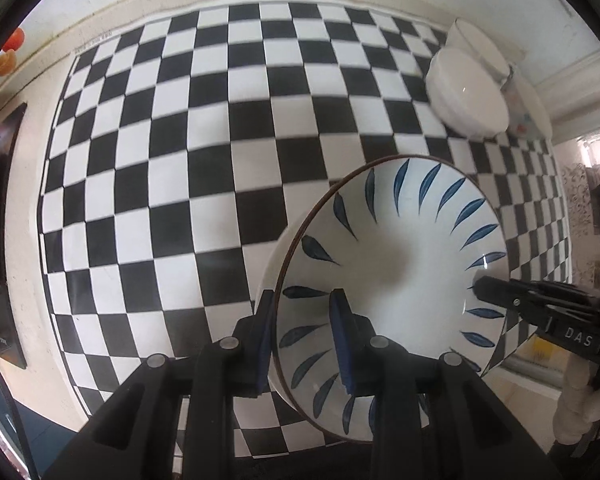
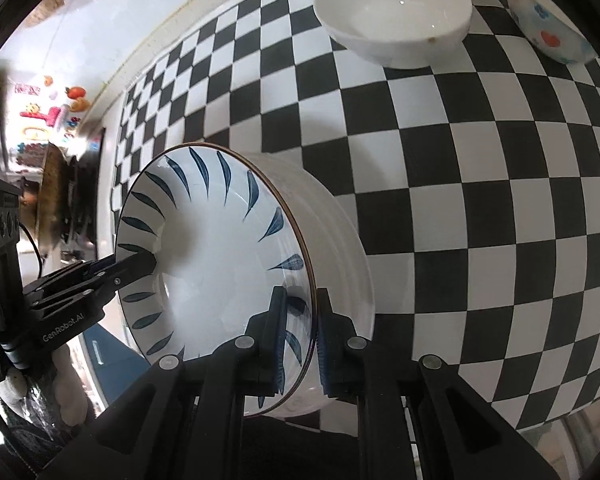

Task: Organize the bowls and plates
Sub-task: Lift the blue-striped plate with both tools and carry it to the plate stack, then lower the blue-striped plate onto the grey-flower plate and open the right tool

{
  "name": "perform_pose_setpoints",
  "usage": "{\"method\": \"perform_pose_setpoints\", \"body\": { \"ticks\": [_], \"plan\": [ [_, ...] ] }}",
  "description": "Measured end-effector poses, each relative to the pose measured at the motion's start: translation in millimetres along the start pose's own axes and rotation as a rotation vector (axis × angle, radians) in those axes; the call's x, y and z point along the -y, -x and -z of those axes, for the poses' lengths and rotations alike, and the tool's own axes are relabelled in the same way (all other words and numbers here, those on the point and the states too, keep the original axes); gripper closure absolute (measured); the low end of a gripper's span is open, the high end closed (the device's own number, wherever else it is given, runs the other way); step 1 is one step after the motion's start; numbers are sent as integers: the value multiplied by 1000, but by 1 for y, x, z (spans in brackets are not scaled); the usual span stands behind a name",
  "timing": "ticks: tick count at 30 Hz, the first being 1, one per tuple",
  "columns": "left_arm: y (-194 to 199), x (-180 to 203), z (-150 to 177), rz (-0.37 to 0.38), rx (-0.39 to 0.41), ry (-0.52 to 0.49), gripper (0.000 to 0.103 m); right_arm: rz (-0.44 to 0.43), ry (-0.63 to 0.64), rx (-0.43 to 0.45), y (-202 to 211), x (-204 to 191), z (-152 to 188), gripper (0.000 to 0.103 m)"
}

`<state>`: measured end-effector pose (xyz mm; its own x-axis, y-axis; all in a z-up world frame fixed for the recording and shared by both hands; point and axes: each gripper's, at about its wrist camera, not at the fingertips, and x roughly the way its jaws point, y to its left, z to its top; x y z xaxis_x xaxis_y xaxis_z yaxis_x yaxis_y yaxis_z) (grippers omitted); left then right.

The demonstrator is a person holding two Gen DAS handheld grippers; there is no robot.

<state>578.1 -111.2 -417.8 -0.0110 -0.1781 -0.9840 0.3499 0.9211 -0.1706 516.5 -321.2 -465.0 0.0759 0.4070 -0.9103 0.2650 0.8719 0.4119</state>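
Note:
A white bowl with blue leaf marks (image 1: 404,280) is held above the checkered cloth by both grippers. My left gripper (image 1: 304,336) is shut on its near rim, one finger inside, one outside. My right gripper (image 2: 302,332) is shut on the opposite rim; it shows in the left wrist view (image 1: 500,292) at the bowl's right edge. The bowl also shows in the right wrist view (image 2: 228,280), with the left gripper (image 2: 140,266) on its far rim. A plain white bowl (image 2: 396,20) stands at the far side, also in the left wrist view (image 1: 468,92).
The black-and-white checkered cloth (image 1: 220,160) covers the table. A bowl with coloured flowers (image 2: 548,28) lies beside the plain bowl, and another white bowl (image 1: 480,48) is behind it. A wall runs along the far edge. A fridge with magnets (image 2: 48,116) is at left.

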Motion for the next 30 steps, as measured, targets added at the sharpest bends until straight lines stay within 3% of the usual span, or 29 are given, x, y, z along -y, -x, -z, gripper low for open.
{"method": "perform_pose_setpoints", "body": {
  "ticks": [16,30],
  "plan": [
    [-32,3,5,-13,-61,12,79,72,30,-41,-20,-3,-2,88],
    [-39,-1,1,10,-83,65,78,52,-44,-69,-20,8,-6,86]
  ]
}}
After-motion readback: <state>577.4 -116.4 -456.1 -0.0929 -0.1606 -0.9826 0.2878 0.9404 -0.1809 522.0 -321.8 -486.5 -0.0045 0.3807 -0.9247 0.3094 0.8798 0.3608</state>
